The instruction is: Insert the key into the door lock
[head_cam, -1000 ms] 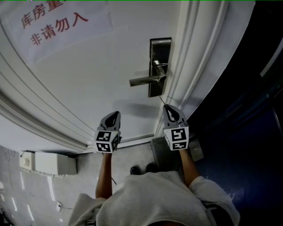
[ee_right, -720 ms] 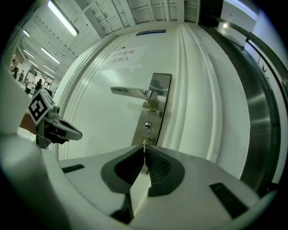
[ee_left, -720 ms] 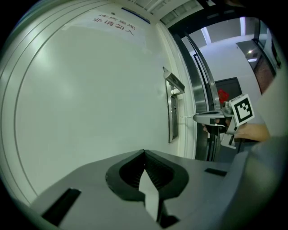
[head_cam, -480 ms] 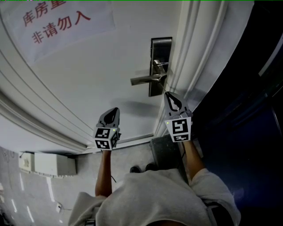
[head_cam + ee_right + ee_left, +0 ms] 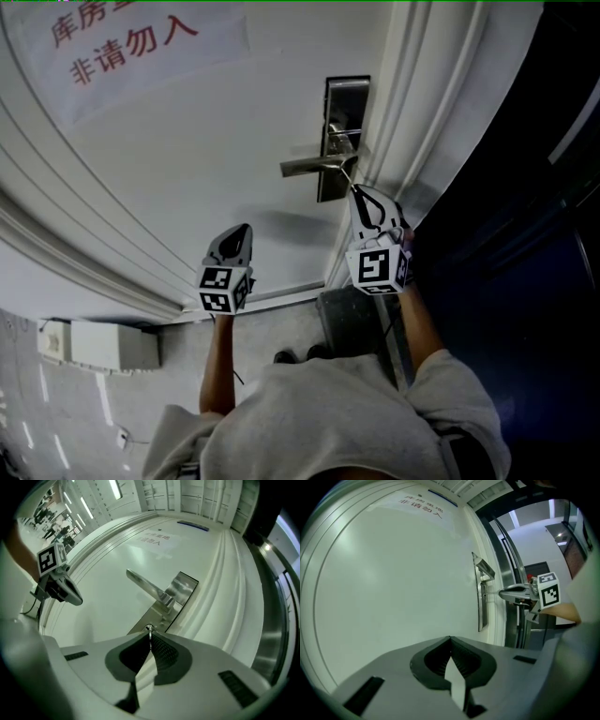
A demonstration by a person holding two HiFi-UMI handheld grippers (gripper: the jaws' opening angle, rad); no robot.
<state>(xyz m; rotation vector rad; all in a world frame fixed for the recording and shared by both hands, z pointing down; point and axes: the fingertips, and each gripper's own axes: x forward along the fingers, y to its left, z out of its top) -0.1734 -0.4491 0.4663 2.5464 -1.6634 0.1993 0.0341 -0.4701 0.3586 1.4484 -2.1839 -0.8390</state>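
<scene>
A steel lock plate (image 5: 341, 131) with a lever handle (image 5: 314, 166) is set near the right edge of the white door (image 5: 187, 169). My right gripper (image 5: 355, 190) is shut on a thin key (image 5: 349, 176) whose tip points at the plate just under the lever. In the right gripper view the key (image 5: 149, 630) pokes out from the closed jaws toward the lock plate (image 5: 180, 591) below the handle (image 5: 144, 586). My left gripper (image 5: 246, 229) hangs lower left of the lock, shut and holding nothing. The left gripper view shows its jaws (image 5: 450, 639) closed and the right gripper (image 5: 516, 593) by the plate (image 5: 481, 603).
A paper sign with red characters (image 5: 131, 42) is stuck on the door's upper left. White door-frame mouldings (image 5: 412, 103) run beside the lock, with a dark opening to their right. A white box (image 5: 98, 345) and a dark block (image 5: 345, 319) sit on the floor.
My right gripper has risen with the key toward the lock plate and rolled about its own line. The left gripper has stayed almost still.
</scene>
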